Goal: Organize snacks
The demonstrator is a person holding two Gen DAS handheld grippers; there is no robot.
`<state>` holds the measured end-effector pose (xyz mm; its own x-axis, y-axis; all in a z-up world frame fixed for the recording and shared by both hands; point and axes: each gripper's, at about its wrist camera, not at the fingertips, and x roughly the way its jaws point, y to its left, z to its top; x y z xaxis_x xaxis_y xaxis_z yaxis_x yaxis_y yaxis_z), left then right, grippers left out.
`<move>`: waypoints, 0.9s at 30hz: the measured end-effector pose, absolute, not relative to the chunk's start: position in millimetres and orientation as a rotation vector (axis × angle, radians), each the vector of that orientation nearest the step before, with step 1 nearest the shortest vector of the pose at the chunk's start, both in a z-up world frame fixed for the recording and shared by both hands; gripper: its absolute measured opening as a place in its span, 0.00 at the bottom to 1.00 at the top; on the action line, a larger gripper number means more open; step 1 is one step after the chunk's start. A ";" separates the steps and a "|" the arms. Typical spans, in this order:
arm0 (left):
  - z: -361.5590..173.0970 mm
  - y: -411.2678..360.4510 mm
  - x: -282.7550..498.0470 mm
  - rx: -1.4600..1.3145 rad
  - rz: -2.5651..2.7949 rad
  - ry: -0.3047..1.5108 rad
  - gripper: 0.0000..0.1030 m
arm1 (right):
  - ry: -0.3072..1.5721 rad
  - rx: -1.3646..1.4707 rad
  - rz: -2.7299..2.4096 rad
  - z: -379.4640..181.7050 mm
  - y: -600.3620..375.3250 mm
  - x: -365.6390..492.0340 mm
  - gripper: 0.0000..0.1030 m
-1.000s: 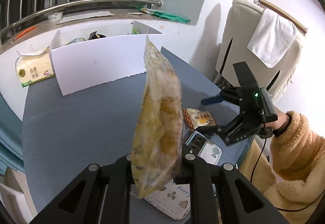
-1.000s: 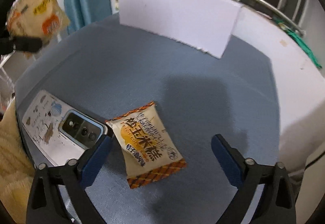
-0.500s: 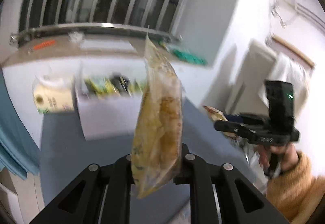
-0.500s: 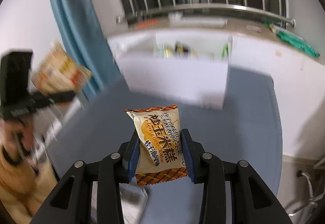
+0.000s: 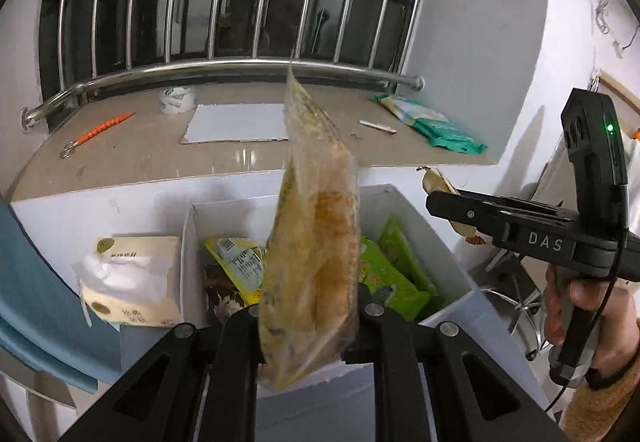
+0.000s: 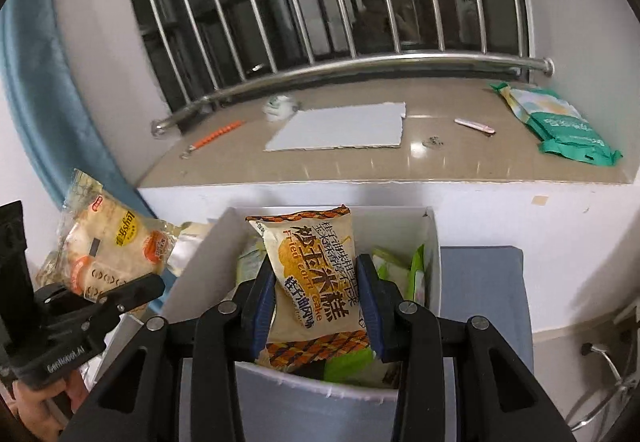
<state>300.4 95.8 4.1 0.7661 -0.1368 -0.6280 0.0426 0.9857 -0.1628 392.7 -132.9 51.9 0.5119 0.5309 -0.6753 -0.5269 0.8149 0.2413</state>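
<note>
- Clear yellowish snack bag (image 5: 312, 262) with pale round cakes inside: held upright, edge-on, pinched at its lower end, above the near edge of the box.
- Fried corn cake packet (image 6: 316, 282), cream with orange woven bands: clamped upright over the box.
- White open box (image 6: 433, 242) at the far wall: green and yellow packets inside.

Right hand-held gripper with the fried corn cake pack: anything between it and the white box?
Nothing visible. The right hand-held gripper holds the orange-and-cream fried corn cake packet over the open white cardboard box. The box has no lid; green snack packets already lie inside, with room left.
</note>
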 end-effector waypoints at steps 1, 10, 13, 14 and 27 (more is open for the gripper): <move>2.2 95.0 303.0 -0.137 -0.095 0.698 0.16 | 0.817 -0.001 0.626 49.7 -131.3 398.0 0.41; -9.5 102.5 304.8 -0.128 -0.021 0.669 1.00 | 0.803 -0.004 0.578 31.9 -136.5 408.3 1.00; -8.5 101.9 300.2 -0.104 0.023 0.681 1.00 | 0.783 -0.021 0.572 33.0 -141.1 403.7 1.00; -6.5 99.9 296.4 -0.078 0.056 0.671 1.00 | 0.773 -0.028 0.567 34.7 -142.6 400.4 1.00; 32.3 87.7 215.4 -0.183 -0.030 0.571 1.00 | 0.609 -0.078 0.550 75.8 -165.6 320.6 1.00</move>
